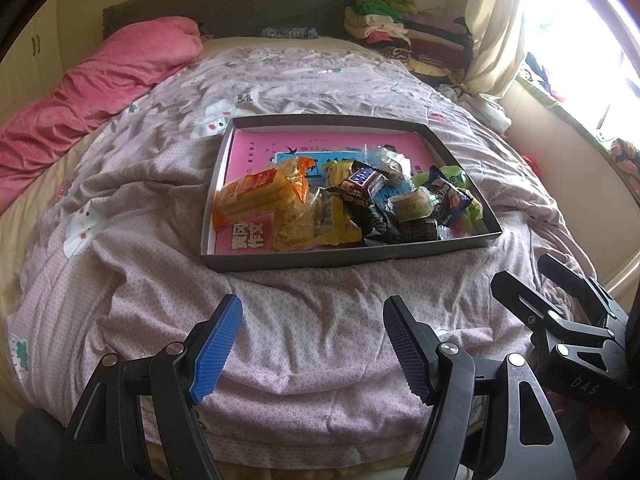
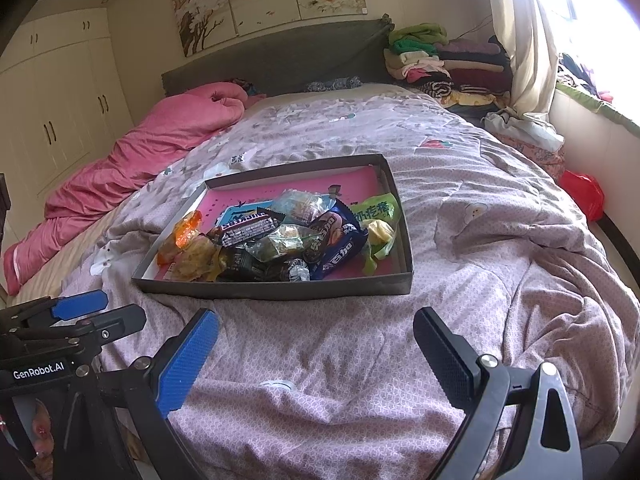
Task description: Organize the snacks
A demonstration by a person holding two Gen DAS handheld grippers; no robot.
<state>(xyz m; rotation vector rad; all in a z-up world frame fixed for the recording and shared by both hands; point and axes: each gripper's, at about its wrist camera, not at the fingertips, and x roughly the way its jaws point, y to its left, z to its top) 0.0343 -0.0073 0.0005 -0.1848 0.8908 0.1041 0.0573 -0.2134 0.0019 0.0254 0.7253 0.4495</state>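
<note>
A pile of wrapped snacks fills the near part of a shallow dark tray lined with a pink sheet; the tray sits on a pinkish patterned quilt spread over the bed. An orange packet lies at the left of the pile, dark chocolate wrappers in the middle, and green packets at the right.

Both grippers are on the near side of the tray, apart from it, over bare quilt. The left gripper has its jaws spread wide and holds nothing. The right gripper, just beside it on the right, is likewise spread wide and holds nothing.

A pink blanket lies far left, and folded clothes are stacked far right by the headboard.
</note>
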